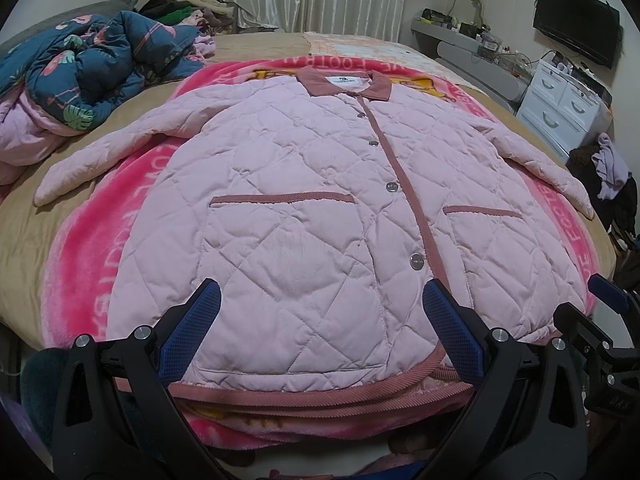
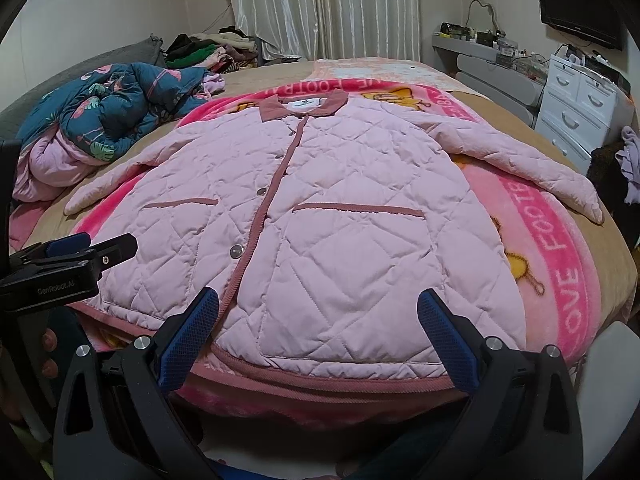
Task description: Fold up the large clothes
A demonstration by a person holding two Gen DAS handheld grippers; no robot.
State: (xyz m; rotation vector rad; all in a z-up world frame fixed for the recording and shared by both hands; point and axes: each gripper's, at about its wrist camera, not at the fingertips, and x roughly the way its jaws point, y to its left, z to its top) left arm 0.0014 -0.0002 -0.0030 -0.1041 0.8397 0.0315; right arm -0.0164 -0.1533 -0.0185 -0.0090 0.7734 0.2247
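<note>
Your left hand-held gripper (image 1: 320, 300) and right hand-held gripper (image 2: 318, 308) both gape wide, holding nothing, poised over the hem of the one pink quilted jacket (image 1: 320, 200), spread flat, buttoned, on the pink blanket (image 1: 132, 208) on the bed (image 1: 24, 240). Only the right view shows your fingers (image 2: 50, 338). Two pockets, four snaps.

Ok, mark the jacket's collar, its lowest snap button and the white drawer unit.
dusty-rose corduroy collar (image 1: 378, 90), left wrist view, right flap
lowest silver snap button (image 1: 417, 260), left wrist view, centre
white drawer unit (image 2: 576, 116), right wrist view, drawer front
</note>
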